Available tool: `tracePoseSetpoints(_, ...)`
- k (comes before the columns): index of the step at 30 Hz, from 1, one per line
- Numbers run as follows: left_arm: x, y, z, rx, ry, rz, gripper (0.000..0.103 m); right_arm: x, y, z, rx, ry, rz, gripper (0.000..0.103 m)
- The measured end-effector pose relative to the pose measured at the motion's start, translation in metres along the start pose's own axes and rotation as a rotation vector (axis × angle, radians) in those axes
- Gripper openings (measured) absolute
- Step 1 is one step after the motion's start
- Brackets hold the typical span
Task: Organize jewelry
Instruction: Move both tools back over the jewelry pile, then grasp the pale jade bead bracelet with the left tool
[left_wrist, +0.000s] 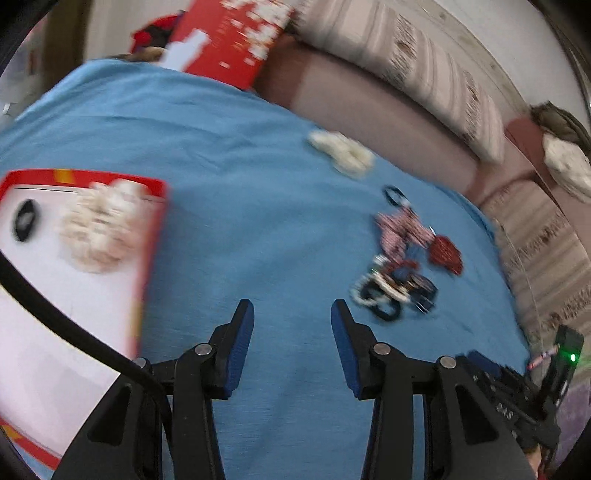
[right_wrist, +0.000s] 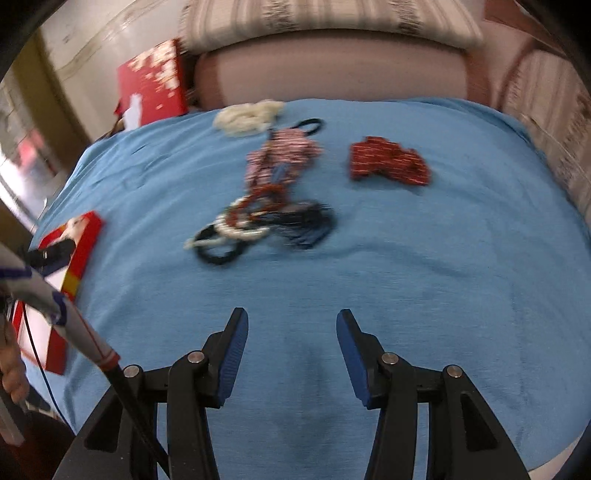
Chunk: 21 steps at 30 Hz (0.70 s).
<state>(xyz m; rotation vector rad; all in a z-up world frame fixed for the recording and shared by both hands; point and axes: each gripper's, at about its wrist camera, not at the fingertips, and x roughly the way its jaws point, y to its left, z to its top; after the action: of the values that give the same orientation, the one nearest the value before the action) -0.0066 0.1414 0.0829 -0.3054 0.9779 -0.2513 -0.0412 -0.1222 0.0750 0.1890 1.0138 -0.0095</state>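
Two fisheye views are given over a blue cloth (right_wrist: 406, 295) spread across a table, with a pinkish sofa (right_wrist: 332, 70) and striped cushions (right_wrist: 325, 18) behind it. A red box (right_wrist: 153, 83) is propped at the far left edge. Only in the left wrist view is a red-edged white tray (left_wrist: 44, 295) seen in full, with a pale bead cluster (left_wrist: 98, 229) and a dark ring (left_wrist: 25, 219) lying in it. Only in the right wrist view is the red beaded piece (right_wrist: 389, 164) seen apart from the tangled jewelry (right_wrist: 266, 206), which lies mid-cloth as blurred red, white and black strands. A cream bead pile (right_wrist: 247, 116) lies beyond it. The left gripper (left_wrist: 292, 314) and right gripper (right_wrist: 291, 325) are released, nothing between their fingers.
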Motion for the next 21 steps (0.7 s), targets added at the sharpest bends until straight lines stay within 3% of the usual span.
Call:
tracePoseSetpoints(11,0.076,-0.045,0.005,-0.002,0.114,-0.111,0.042,0.035,-0.026,0.042,0.091,-0.025,0.086,0.054)
tracePoseSetpoints(17,0.115,-0.065,0.003,0.067,0.167,-0.118,0.042,0.074,-0.023,0.062,0.117,0.018,0.117,0.054)
tracePoseSetpoints(18,0.116,-0.067,0.003,0.071,0.160,-0.114,0.039,0.078,-0.023,0.062,0.120,0.024,0.118,0.054)
tracePoseSetpoints(19,0.117,-0.069,0.004,0.077,0.155,-0.114,0.022,0.082,-0.024,0.061,0.125,0.033,0.129,0.053)
tracePoseSetpoints(20,0.120,-0.071,0.005,0.081,0.184,-0.128,0.011,0.083,-0.026,0.059,0.134,0.038,0.154,0.046)
tracePoseSetpoints(21,0.122,-0.071,0.005,0.079,0.198,-0.124,0.010,0.083,-0.027,0.058,0.136,0.041,0.158,0.040)
